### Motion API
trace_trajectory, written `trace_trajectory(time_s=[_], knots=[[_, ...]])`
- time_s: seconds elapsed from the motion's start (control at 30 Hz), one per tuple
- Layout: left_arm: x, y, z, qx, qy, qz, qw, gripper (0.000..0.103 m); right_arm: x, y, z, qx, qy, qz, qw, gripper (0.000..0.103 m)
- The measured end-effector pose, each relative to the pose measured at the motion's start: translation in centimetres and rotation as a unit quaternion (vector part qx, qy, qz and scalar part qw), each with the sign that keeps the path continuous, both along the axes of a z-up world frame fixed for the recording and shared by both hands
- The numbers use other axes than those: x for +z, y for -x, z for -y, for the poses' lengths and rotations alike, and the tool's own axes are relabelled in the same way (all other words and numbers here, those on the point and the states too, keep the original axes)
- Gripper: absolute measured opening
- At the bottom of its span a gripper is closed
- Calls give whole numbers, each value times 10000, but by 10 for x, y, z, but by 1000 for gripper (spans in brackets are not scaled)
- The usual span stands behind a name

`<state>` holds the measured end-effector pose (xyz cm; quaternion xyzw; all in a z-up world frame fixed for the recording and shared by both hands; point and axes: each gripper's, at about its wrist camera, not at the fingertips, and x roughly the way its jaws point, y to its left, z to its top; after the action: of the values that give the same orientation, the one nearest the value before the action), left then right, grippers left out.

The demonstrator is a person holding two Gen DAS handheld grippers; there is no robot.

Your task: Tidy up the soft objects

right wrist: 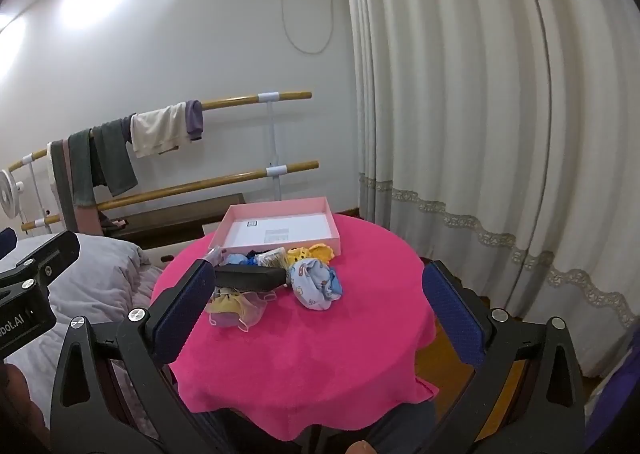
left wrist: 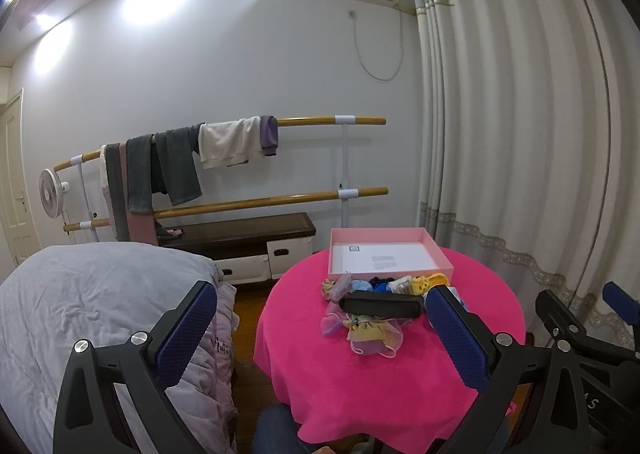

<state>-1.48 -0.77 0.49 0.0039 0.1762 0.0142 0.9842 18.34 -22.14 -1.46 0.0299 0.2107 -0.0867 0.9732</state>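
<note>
Both grippers' fingers (left wrist: 188, 334) (right wrist: 452, 306) gape wide over a pink-clothed round table (right wrist: 312, 342) — curtains (right wrist: 480, 114) behind.

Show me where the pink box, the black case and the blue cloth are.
pink box (right wrist: 320, 220): right wrist view, right wall.
black case (right wrist: 252, 277): right wrist view, top middle.
blue cloth (right wrist: 314, 284): right wrist view, bundle middle.

The left gripper (left wrist: 320, 328) is hanging in the air with its 2 blue-padded fingers (left wrist: 186, 334) spreading wide apart, nothing sitting between them. The right gripper (right wrist: 320, 308) is hovering just beside it, level with it, its 2 fingers (right wrist: 454, 312) likewise gaping wide and gripping nothing.
</note>
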Motion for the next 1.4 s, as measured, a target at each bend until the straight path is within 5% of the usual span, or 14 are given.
trace_trajectory(time_s=[1.4], knots=[[-8,-10,-7,-16,97,-79,9999,103,2,-7,10,-42,28,-47,10000,103]])
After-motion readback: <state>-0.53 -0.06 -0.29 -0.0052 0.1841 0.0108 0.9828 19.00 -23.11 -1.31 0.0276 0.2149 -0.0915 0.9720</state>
